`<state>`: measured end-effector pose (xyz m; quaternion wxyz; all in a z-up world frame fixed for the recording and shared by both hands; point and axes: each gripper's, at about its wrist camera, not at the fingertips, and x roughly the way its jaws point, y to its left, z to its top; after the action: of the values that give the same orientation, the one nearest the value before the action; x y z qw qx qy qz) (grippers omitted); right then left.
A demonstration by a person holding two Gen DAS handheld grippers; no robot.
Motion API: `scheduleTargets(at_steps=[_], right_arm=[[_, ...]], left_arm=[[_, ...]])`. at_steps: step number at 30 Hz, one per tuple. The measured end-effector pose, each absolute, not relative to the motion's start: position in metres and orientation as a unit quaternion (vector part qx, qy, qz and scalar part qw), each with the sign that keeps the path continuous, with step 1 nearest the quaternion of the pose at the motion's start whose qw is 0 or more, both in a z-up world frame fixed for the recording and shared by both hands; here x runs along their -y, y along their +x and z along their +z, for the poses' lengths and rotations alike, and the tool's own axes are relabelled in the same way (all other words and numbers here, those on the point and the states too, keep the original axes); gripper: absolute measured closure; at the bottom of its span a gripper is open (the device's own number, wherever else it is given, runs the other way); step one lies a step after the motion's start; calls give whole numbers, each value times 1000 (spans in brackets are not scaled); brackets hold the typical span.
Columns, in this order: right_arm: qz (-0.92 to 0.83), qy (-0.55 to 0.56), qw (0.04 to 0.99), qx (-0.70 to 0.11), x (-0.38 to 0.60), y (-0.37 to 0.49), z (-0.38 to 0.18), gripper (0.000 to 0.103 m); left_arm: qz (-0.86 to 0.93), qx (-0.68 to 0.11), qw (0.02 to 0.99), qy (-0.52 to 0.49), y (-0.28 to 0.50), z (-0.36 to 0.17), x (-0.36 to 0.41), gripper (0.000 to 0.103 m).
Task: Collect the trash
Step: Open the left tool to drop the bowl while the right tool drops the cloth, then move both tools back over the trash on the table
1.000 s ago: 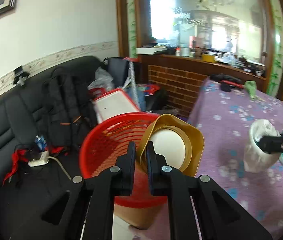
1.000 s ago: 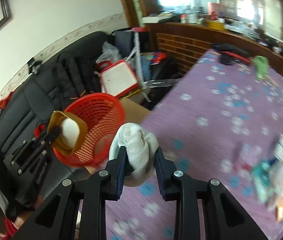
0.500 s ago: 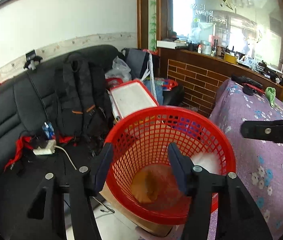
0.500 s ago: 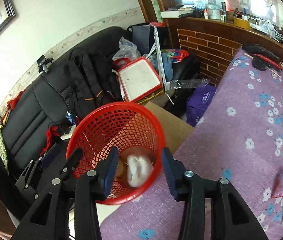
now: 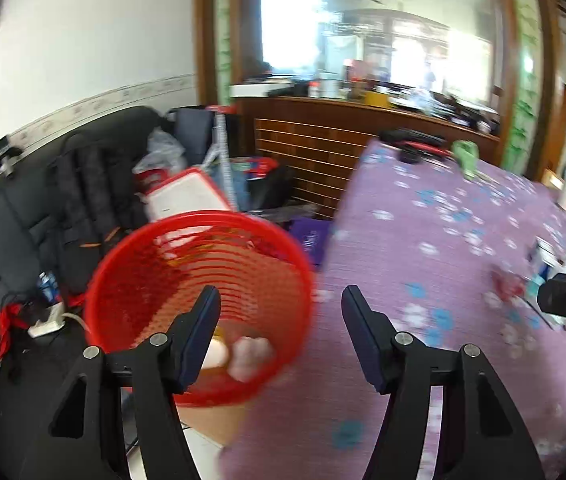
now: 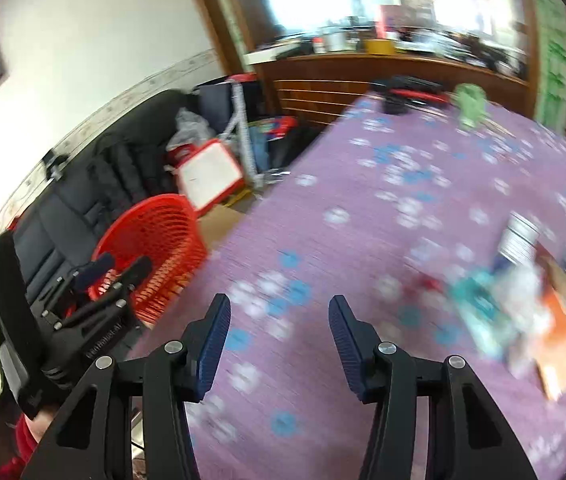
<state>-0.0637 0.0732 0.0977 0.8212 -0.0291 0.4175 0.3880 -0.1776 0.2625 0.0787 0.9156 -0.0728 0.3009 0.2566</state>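
A red mesh basket (image 5: pixel 151 280) stands off the left edge of the purple flowered table (image 5: pixel 443 240). A white crumpled wad (image 5: pixel 249 354) and a yellowish paper bowl (image 5: pixel 216 354) lie in its bottom. My left gripper (image 5: pixel 280 294) hangs over the basket's right rim, its jaws opening with nothing between them. My right gripper (image 6: pixel 280 301) is above the table (image 6: pixel 363 200), jaws also opening and empty. A blurred heap of wrappers and paper trash (image 6: pixel 523 304) lies on the cloth to its right. The basket (image 6: pixel 163 232) and left gripper (image 6: pixel 111 270) show at the left.
A cardboard box (image 6: pixel 221 222) sits under the basket. A black sofa (image 5: pixel 11 240) holds a backpack and a white-and-red board (image 5: pixel 187 196). A brick-fronted counter (image 5: pixel 303 152) stands behind. Black items and a green object (image 5: pixel 465 154) lie at the table's far end.
Both grippers opened and let go: the bowl and the white wad dropped into the red basket. Both views then swung right, from over the basket toward the table.
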Motion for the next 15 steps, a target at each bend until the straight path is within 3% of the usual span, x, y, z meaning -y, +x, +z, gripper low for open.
scheduleTargets(at_steps=[7, 15], right_arm=[[298, 26, 855, -423, 48, -49, 84, 48], [225, 95, 873, -422, 152, -43, 74, 48]], left_arm=[[187, -325, 927, -31, -142, 80, -191, 33], [110, -375, 920, -8, -84, 66, -125, 31]])
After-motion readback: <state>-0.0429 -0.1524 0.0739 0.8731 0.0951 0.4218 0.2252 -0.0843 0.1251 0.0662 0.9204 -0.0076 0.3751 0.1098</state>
